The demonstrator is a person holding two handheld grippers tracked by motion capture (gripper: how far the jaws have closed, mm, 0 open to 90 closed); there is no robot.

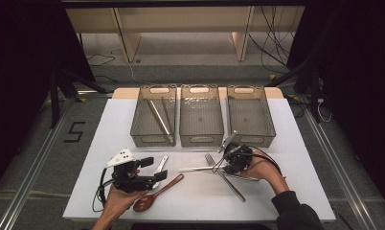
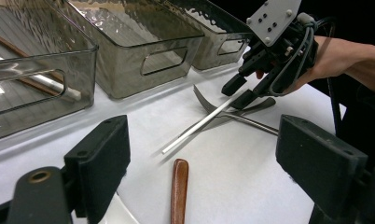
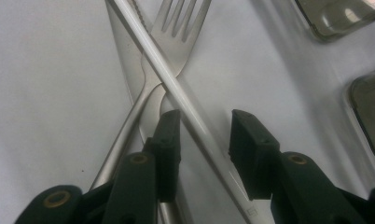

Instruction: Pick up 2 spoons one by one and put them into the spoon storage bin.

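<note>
Right hand-held gripper (image 3: 202, 123) straddles a white chopstick (image 3: 176, 88), jaws apart, not yet pinching; left hand-held gripper (image 2: 199, 154) gapes wide.

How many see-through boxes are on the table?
3, side by side along the table's far edge: the left box holds chopsticks, the middle box and the right box look empty.

The left claw (image 2: 202, 163) stands with its jaws wide apart and nothing between them. Just ahead, between the jaws, a brown wooden handle (image 2: 179, 189) lies on the white bench (image 2: 251, 186). Farther ahead, the right claw (image 2: 241, 91) straddles a white chopstick (image 2: 195, 130) crossing a fork (image 2: 209, 105). Three grey bins (image 2: 129, 60) stand ahead to the left.
</note>
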